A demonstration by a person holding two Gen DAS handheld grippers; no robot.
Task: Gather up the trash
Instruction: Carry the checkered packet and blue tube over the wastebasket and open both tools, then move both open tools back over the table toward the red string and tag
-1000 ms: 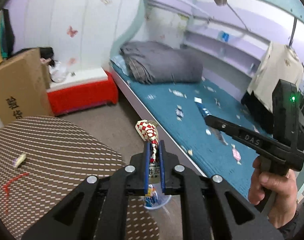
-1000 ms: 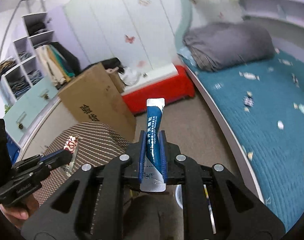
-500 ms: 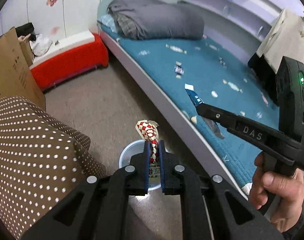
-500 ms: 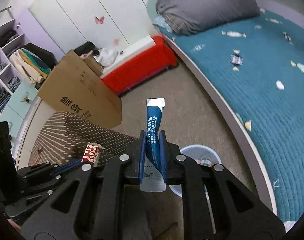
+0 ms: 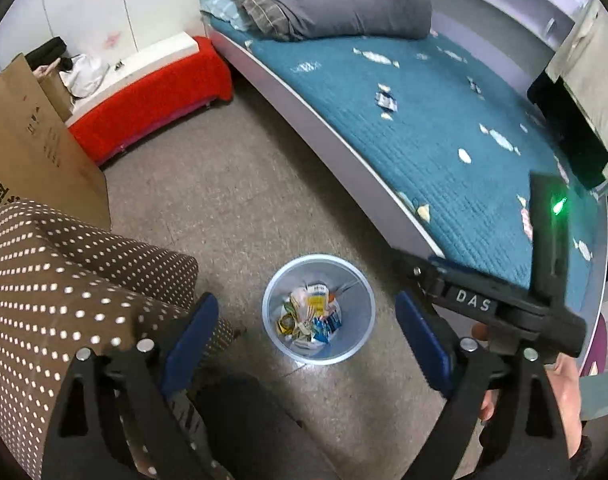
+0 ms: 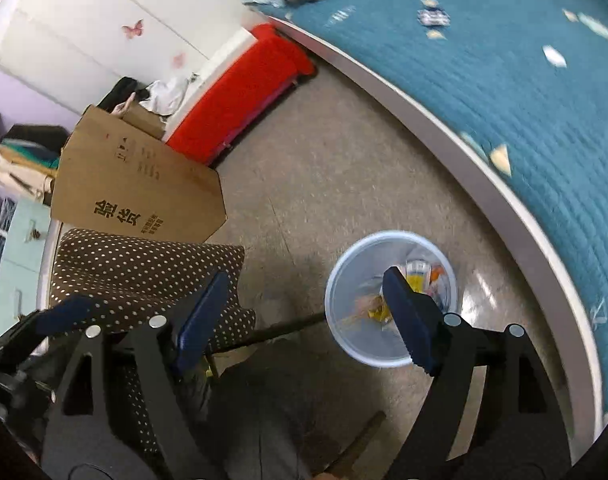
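While both grippers hang over the bin [image 5: 318, 308], the drop step is in hand: the left gripper [image 5: 304, 336] has its jaws opening, spread wide with nothing between them, the bin sitting dead centre in its view. The right gripper [image 6: 304, 316] is likewise opening and empty; in its own view the bin lies at about 3 o'clock, partly behind its right finger. Trash [image 5: 309, 316] already lies in the bin bottom: crumpled wrappers, yellow, white, blue. More scraps [image 5: 385, 100] dot the bed [image 5: 423, 128] at 1 o'clock from the bin, well apart from it. The dotted surface [image 5: 64, 280] at 9 o'clock shows nothing loose that I can make out. Judged next move: lift both grippers clear of the rim, swing toward the bed, and set one gripper's jaws either side of a wrapper flat on the quilt; thin pieces may need a low, shallow approach to pinch.
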